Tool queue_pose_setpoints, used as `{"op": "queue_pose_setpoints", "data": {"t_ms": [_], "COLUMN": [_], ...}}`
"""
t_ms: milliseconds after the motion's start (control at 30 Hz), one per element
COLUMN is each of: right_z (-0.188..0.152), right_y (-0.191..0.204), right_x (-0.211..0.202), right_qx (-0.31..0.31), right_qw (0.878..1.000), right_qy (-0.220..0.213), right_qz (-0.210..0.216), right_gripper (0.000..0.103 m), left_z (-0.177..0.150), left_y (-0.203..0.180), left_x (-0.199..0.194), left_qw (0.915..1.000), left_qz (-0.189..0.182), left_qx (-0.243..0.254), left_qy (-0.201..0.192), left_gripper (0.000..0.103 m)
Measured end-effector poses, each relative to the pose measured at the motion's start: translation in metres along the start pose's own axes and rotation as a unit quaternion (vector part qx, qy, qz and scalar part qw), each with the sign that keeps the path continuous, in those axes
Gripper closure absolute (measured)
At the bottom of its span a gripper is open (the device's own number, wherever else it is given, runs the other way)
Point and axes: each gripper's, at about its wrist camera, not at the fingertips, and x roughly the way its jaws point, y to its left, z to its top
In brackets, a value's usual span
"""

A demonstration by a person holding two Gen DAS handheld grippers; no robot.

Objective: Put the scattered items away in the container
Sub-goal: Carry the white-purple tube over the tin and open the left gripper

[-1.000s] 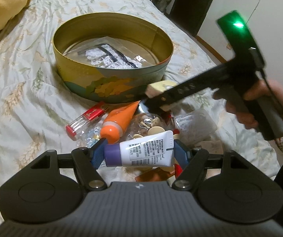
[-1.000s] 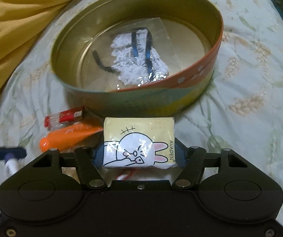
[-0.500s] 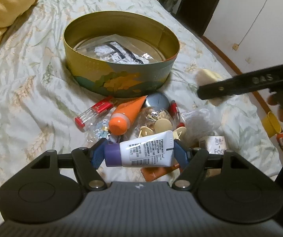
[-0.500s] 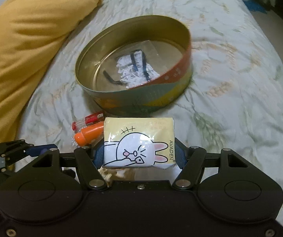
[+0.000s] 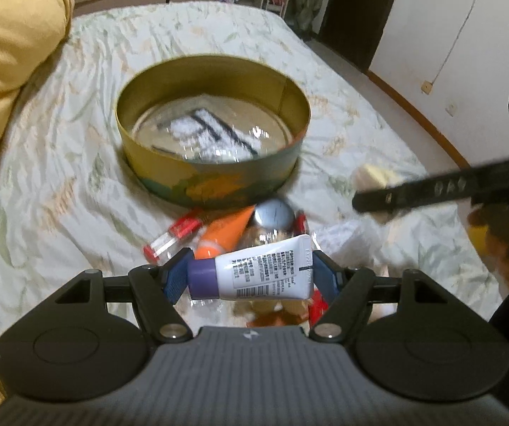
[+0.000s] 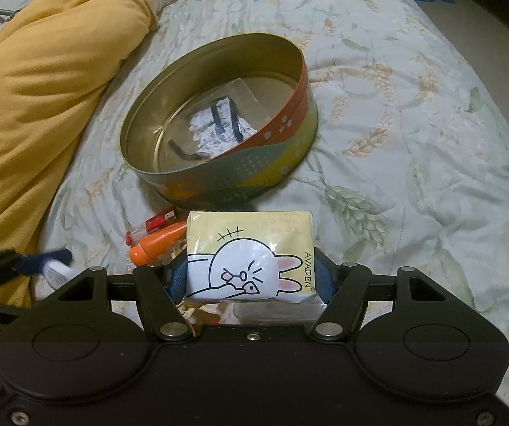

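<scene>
Fingers, left wrist view: left gripper (image 5: 250, 278) has its blue fingers (image 5: 178, 275) clamped on the ends of a white tube (image 5: 254, 271) with a purple cap, held crosswise above the pile.
Right gripper, same view: right gripper (image 5: 368, 191) reaches in from the right of the tin, a pale yellow packet blurred at its tip; a hand (image 5: 502, 248) holds its handle.
Tin, left wrist view: round tin (image 5: 215, 181) sits on the bed (image 5: 59, 184), beyond the held tube; inside lies one clear bag of white lace with black straps (image 5: 211, 135).
Still out, left wrist view: just in front of the tin lie a red-capped clear vial (image 5: 174, 236), an orange tube (image 5: 224, 236), a jar with a silver lid (image 5: 272, 216) and a crumpled clear bag (image 5: 346, 241); more bits lie under the tube, too blurred to name.
Writing, left wrist view: tube label carries small black print, unreadable.
Fingers, right wrist view: blue fingers (image 6: 178, 277) grip a yellow tissue pack (image 6: 250, 255) by its two sides, nearer the camera than the tin (image 6: 275, 163).
Left gripper, right wrist view: seen left of the tin, low in the frame, left gripper (image 6: 46, 261) with the tube.
Writing, right wrist view: pack shows a cartoon white rabbit and the word AVADEN along its right edge; faint characters at top right cannot be read.
Progress: early, I judge: one item in, two lifted but not yet over the tin, several left on the bed.
</scene>
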Motion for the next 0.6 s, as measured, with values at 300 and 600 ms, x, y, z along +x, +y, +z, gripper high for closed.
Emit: {"op": "queue_pose_setpoints", "data": {"t_ms": [300,600], "right_z": [0.002,0.004], "right_y": [-0.004,-0.002], "right_x": [0.0,0.003], "right_qx": [0.012,0.012], "right_qw": [1.0,1.0], "right_qy": [-0.005,-0.001], "right_qz": [0.006,0.007], "right_gripper": [0.038,0.038], "left_z": [0.036,0.069], "left_y": [0.001,0.003], "left_x": [-0.011,0.0], "left_qw": [0.9997,0.999], "left_qz": [0.002,0.01], "left_qx": [0.006,0.026], "left_qy": [-0.025,-0.035], "left_gripper": [0.03,0.03]}}
